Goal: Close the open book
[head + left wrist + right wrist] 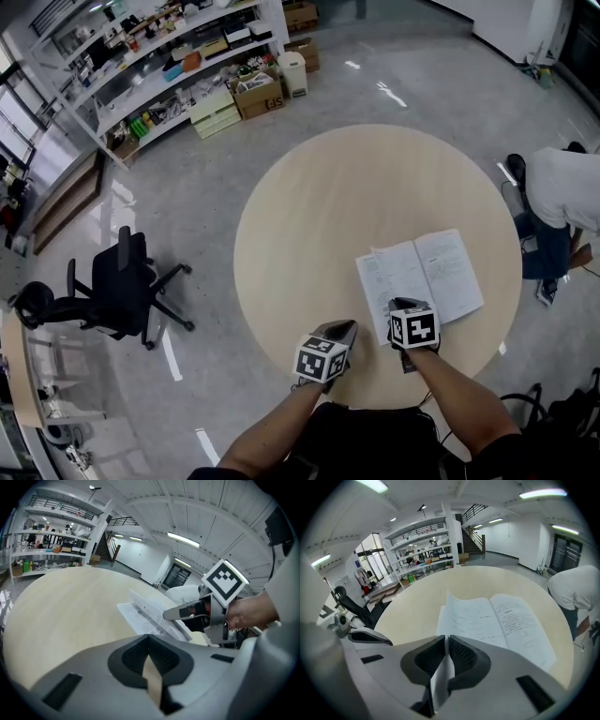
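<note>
An open book (441, 272) with printed white pages lies on the near right part of a round pale wooden table (328, 206). My right gripper (405, 306) is at the book's near left corner, shut on the edge of its left-hand pages (459, 616); the paper runs up between the jaws and the sheet is lifted off the table. My left gripper (343, 329) hovers over bare table left of the book, shut, with nothing in it. In the left gripper view the book (143, 613) and the right gripper (176, 613) are ahead to the right of the left gripper (149, 641).
A person in a white top (565, 187) bends over beside the table's right edge. A black office chair (122, 281) stands on the floor to the left. Shelves (159, 66) and boxes (258, 94) line the far wall.
</note>
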Available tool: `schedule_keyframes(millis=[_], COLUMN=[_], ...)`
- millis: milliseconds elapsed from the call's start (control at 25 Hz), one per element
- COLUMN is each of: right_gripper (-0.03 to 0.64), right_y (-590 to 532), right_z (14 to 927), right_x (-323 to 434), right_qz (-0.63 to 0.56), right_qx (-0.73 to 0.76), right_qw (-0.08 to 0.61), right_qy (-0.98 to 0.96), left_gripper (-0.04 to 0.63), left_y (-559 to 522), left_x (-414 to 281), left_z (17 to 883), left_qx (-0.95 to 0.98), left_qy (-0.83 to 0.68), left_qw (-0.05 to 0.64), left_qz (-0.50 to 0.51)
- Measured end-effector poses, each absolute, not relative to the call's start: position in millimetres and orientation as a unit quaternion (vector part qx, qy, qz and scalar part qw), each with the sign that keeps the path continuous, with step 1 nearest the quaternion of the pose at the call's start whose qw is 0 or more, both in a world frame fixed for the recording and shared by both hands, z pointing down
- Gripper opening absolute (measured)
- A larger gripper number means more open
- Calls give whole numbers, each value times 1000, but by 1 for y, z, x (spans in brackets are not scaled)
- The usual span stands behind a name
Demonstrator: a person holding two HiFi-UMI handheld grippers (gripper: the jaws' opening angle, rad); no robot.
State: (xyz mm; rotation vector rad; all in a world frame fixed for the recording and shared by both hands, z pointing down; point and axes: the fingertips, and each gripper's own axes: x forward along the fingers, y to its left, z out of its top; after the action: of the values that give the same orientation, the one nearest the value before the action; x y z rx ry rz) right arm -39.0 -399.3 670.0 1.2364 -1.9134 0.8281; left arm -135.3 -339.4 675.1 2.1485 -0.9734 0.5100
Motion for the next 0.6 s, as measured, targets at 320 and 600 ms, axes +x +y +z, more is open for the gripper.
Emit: schedule_keyframes(millis=[320, 600], right_gripper=[35, 35], right_y=[-409, -420], right_z=[627, 599], right_x=[-1, 52], right_qz=[351, 402], right_qx=[492, 495], right_qw=[285, 204], right_qy=[-744, -743], left_gripper=[-11, -11], left_y=[-349, -354], left_x=[-106, -79], left_z=[656, 642], left_qx=[849, 861], left_qy=[-360, -347], left_qw=[337, 319], left_qz=[189, 192])
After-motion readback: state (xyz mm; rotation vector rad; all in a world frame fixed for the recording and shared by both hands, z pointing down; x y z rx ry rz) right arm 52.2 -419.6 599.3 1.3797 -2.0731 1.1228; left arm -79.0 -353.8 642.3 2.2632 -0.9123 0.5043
